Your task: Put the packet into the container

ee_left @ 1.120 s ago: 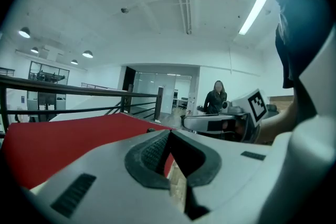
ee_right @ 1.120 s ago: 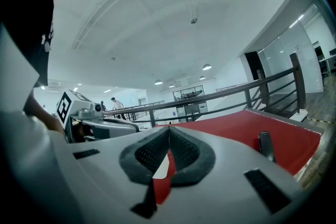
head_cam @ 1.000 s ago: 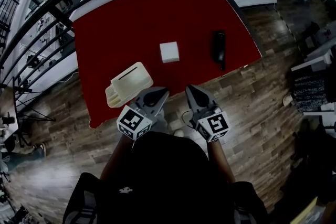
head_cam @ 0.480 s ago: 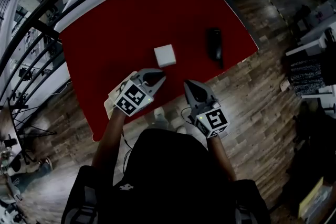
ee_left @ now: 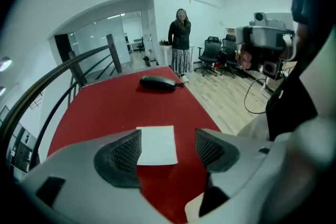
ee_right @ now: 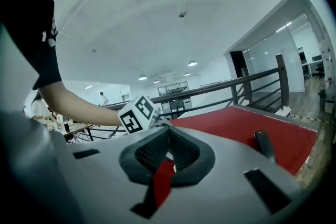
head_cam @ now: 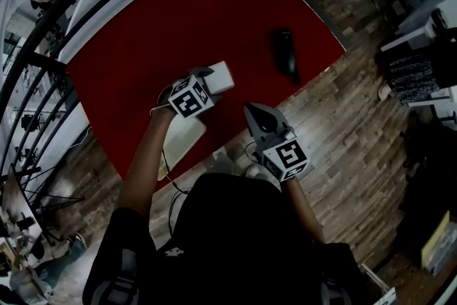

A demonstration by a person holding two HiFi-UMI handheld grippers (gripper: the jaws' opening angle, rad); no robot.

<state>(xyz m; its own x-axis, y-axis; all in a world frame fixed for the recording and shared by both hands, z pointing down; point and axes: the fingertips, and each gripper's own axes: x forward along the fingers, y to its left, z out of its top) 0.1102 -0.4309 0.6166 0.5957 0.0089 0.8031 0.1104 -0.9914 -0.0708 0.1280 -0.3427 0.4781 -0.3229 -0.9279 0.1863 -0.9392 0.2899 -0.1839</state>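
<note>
The packet point(head_cam: 223, 75), a flat white square, lies in the middle of the red table point(head_cam: 136, 46). My left gripper point(head_cam: 206, 75) hangs just over its near edge, pointing down. In the left gripper view the packet point(ee_left: 156, 144) lies on the cloth between and beyond the open pads point(ee_left: 123, 153), which do not touch it; the jaws have just been opening. The cream container point(head_cam: 182, 143) stands at the table's near edge, partly hidden under my left forearm. My right gripper point(head_cam: 251, 111) is shut and empty at the near edge, its pads point(ee_right: 157, 152) meeting at the tips.
A black handheld device point(head_cam: 284, 53) lies near the table's right edge, also in the left gripper view point(ee_left: 157, 83). A dark railing point(head_cam: 43, 61) runs along the far and left sides. A person point(ee_left: 180, 39) stands beyond the table's end. Wooden floor lies to the right.
My left gripper has moved from the near edge, past the container, out over the packet, tilting downward with its jaws now apart. My right gripper has shifted slightly forward.
</note>
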